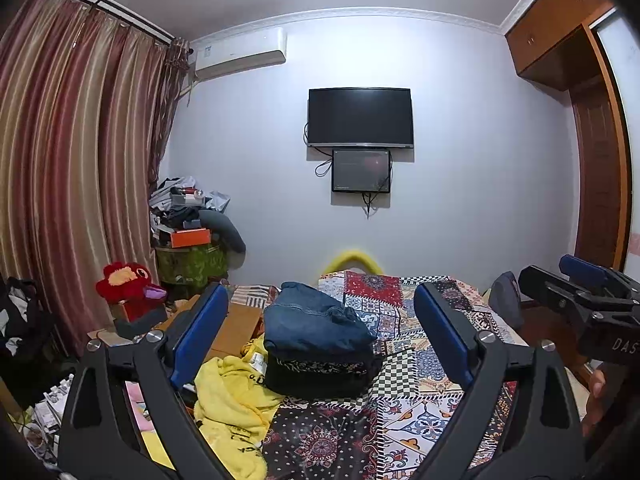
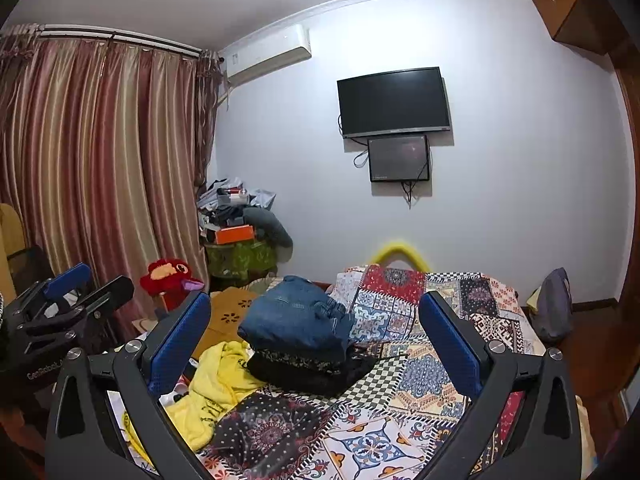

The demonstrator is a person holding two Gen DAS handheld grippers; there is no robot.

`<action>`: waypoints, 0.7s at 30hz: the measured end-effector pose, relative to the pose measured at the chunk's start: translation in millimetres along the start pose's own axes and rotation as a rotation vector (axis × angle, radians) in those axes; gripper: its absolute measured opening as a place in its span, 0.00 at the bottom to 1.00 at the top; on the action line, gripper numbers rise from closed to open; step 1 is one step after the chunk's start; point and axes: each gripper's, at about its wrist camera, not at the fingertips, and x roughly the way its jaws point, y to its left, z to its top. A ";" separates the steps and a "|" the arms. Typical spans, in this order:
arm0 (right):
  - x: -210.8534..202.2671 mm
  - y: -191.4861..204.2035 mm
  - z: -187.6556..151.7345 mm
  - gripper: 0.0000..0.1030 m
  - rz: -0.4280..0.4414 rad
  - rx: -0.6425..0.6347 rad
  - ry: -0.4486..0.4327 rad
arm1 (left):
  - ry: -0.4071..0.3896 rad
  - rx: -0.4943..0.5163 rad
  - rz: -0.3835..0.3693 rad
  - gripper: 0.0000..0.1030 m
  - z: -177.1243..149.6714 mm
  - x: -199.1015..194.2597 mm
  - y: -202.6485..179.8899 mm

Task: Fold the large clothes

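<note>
A folded blue denim garment lies on top of a folded black patterned garment on the patchwork bedspread. A crumpled yellow garment lies to their left at the bed's edge. The stack also shows in the right wrist view as denim, black garment and yellow garment. My left gripper is open and empty, held above the bed before the stack. My right gripper is open and empty too, beside the left one; it shows at the right edge of the left wrist view.
A red plush toy and cardboard boxes sit left of the bed. A cluttered pile stands in the corner by the curtains. A television hangs on the far wall. A wardrobe is at right.
</note>
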 end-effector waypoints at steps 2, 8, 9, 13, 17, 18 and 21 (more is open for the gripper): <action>0.0 -0.7 -1.7 1.00 0.002 0.004 0.006 | 0.003 0.000 -0.003 0.92 -1.9 0.8 -0.9; 0.1 -1.2 -5.3 1.00 0.007 0.003 0.026 | 0.011 -0.001 -0.001 0.92 -5.9 3.8 -1.7; -0.3 -1.1 -5.0 1.00 0.005 0.002 0.029 | 0.013 -0.002 -0.002 0.92 -5.6 4.6 -0.3; -2.4 -0.6 -5.6 1.00 0.005 0.000 0.031 | 0.018 -0.002 -0.001 0.92 -6.9 7.8 0.2; -3.4 -0.9 -5.3 1.00 0.005 0.003 0.034 | 0.020 0.003 0.002 0.92 -7.7 10.9 -1.0; -3.9 -1.1 -4.8 1.00 0.006 0.004 0.036 | 0.021 0.002 0.001 0.92 -8.4 10.4 -1.8; -3.6 -1.7 -3.9 1.00 0.006 0.005 0.038 | 0.025 -0.002 0.000 0.92 -9.8 11.2 -2.1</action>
